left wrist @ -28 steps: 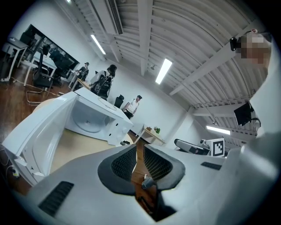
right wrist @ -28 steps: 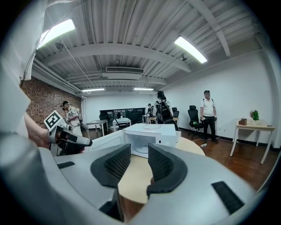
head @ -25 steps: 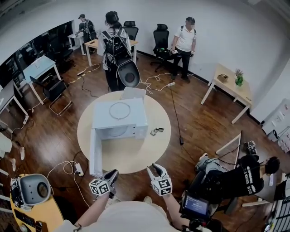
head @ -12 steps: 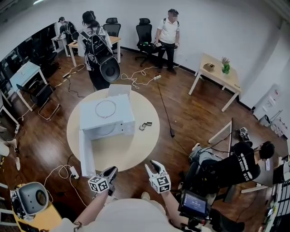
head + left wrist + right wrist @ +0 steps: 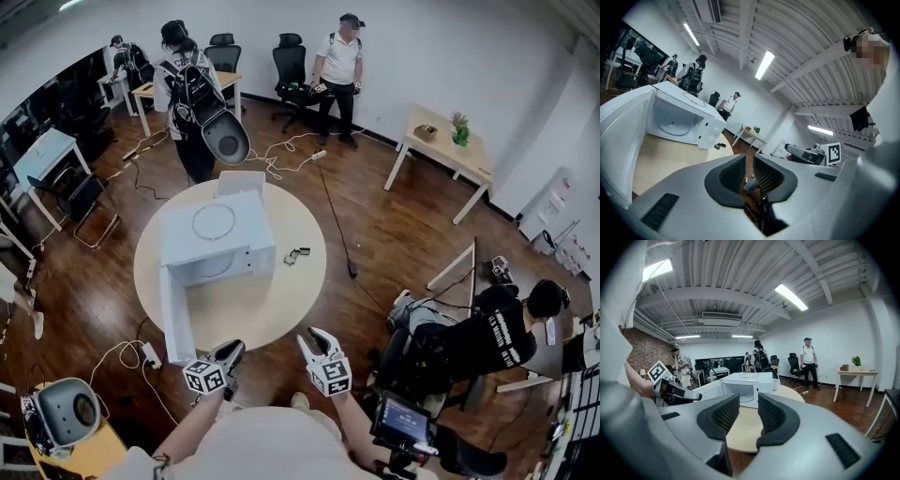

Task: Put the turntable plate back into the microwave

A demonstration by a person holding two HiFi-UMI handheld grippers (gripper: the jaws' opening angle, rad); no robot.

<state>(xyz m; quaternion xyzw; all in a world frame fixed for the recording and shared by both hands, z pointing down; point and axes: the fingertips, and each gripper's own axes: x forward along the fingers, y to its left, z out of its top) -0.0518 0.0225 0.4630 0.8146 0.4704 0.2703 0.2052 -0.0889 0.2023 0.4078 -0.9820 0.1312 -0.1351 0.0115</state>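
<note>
The left hand-held gripper (image 5: 749, 164) is positioned at the lower centre of the head view. Its jaws are drawn almost together, so that only a narrow slit is left between the pads, and nothing is gripped. The right hand-held gripper (image 5: 749, 405), just to its right, is held with its jaws moderately apart and is likewise empty. Both are positioned off the near edge of the round tabletop (image 5: 281, 302).

The microwave (image 5: 192, 251) is stood on the tabletop at left centre of the head view. Its door (image 5: 174, 321) is swung fully open toward the camera, and the cavity is exposed. The turntable plate (image 5: 214, 222) is seen as a clear disc with a pale rim. It is laid flat on the microwave roof, well apart from both grippers.

Handling: the plate is judged to be glass. It is expected to be rigid, fairly heavy, slippery against the pads, and liable to chip or shatter if dropped or knocked against the cavity opening.

- A hold at the rim nearest the front of the roof is recommended, with one pad above and one below.
- The left jaws would have to be opened first.
- A disc held at one edge is likely to droop, so support at the opposite rim by the second gripper is advised.
</note>
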